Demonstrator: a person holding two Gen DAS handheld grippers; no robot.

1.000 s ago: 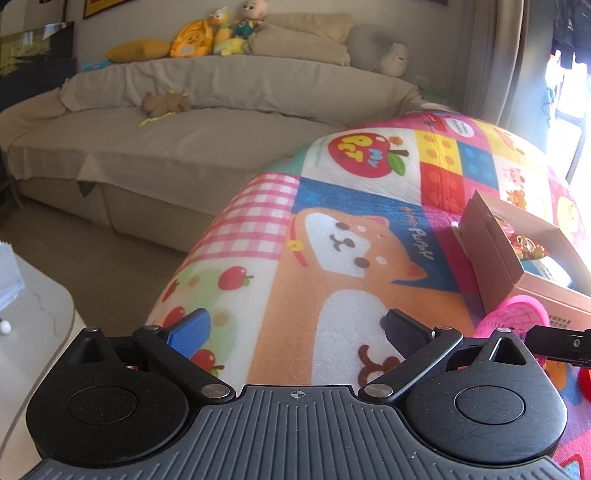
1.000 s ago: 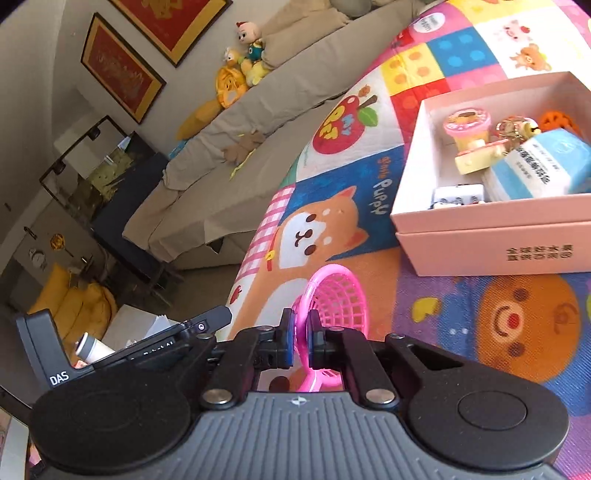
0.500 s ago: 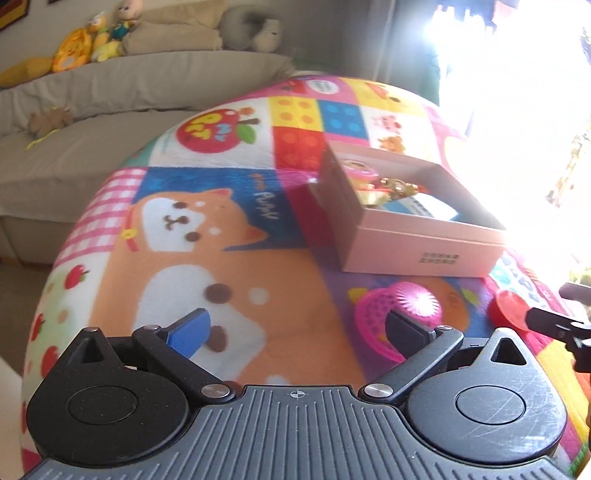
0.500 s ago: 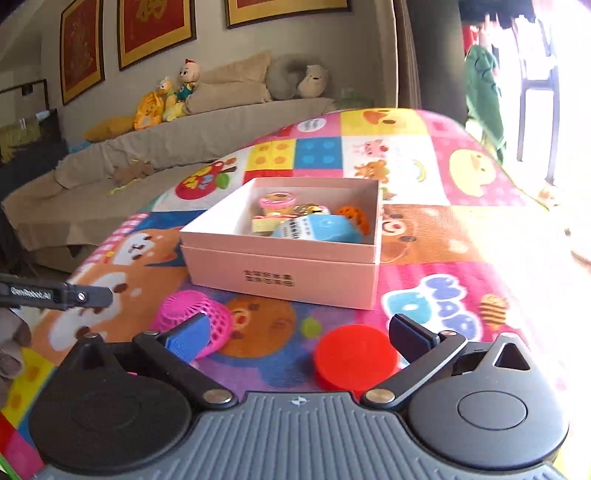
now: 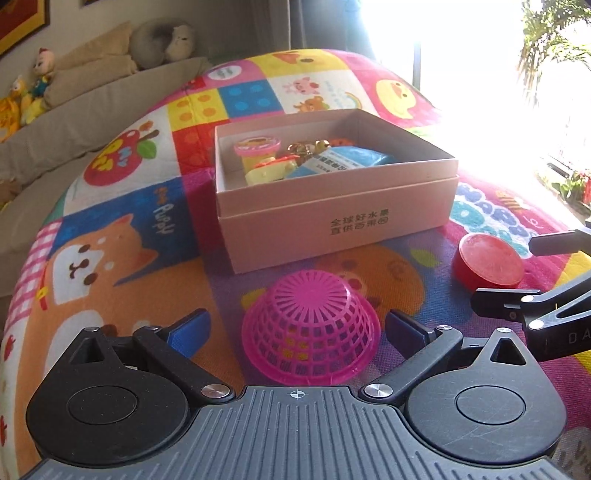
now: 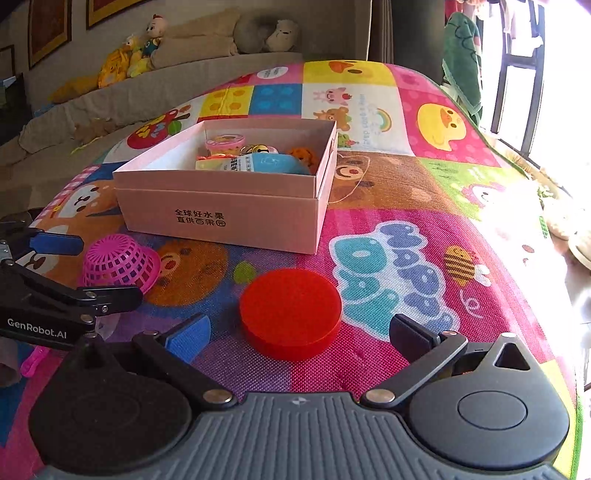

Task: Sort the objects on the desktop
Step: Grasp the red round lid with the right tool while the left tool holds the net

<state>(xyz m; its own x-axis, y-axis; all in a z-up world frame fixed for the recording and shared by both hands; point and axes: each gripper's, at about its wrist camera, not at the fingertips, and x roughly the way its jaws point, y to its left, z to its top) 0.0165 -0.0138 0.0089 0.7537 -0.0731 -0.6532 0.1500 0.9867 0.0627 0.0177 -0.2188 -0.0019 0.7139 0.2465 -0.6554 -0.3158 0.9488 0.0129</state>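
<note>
We are looking at a big soft play mat with bright squares and cartoon animals on it. Far off on the left, a long beige sofa is sitting by the wall, and stuffed toys are resting along its back. Framed pictures are hanging above it. On the right, strong sunlight is pouring in through a window, and green plants are showing there.

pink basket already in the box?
No, the pink basket sits upside down on the mat in front of the box, between the open left gripper's fingers.
</note>
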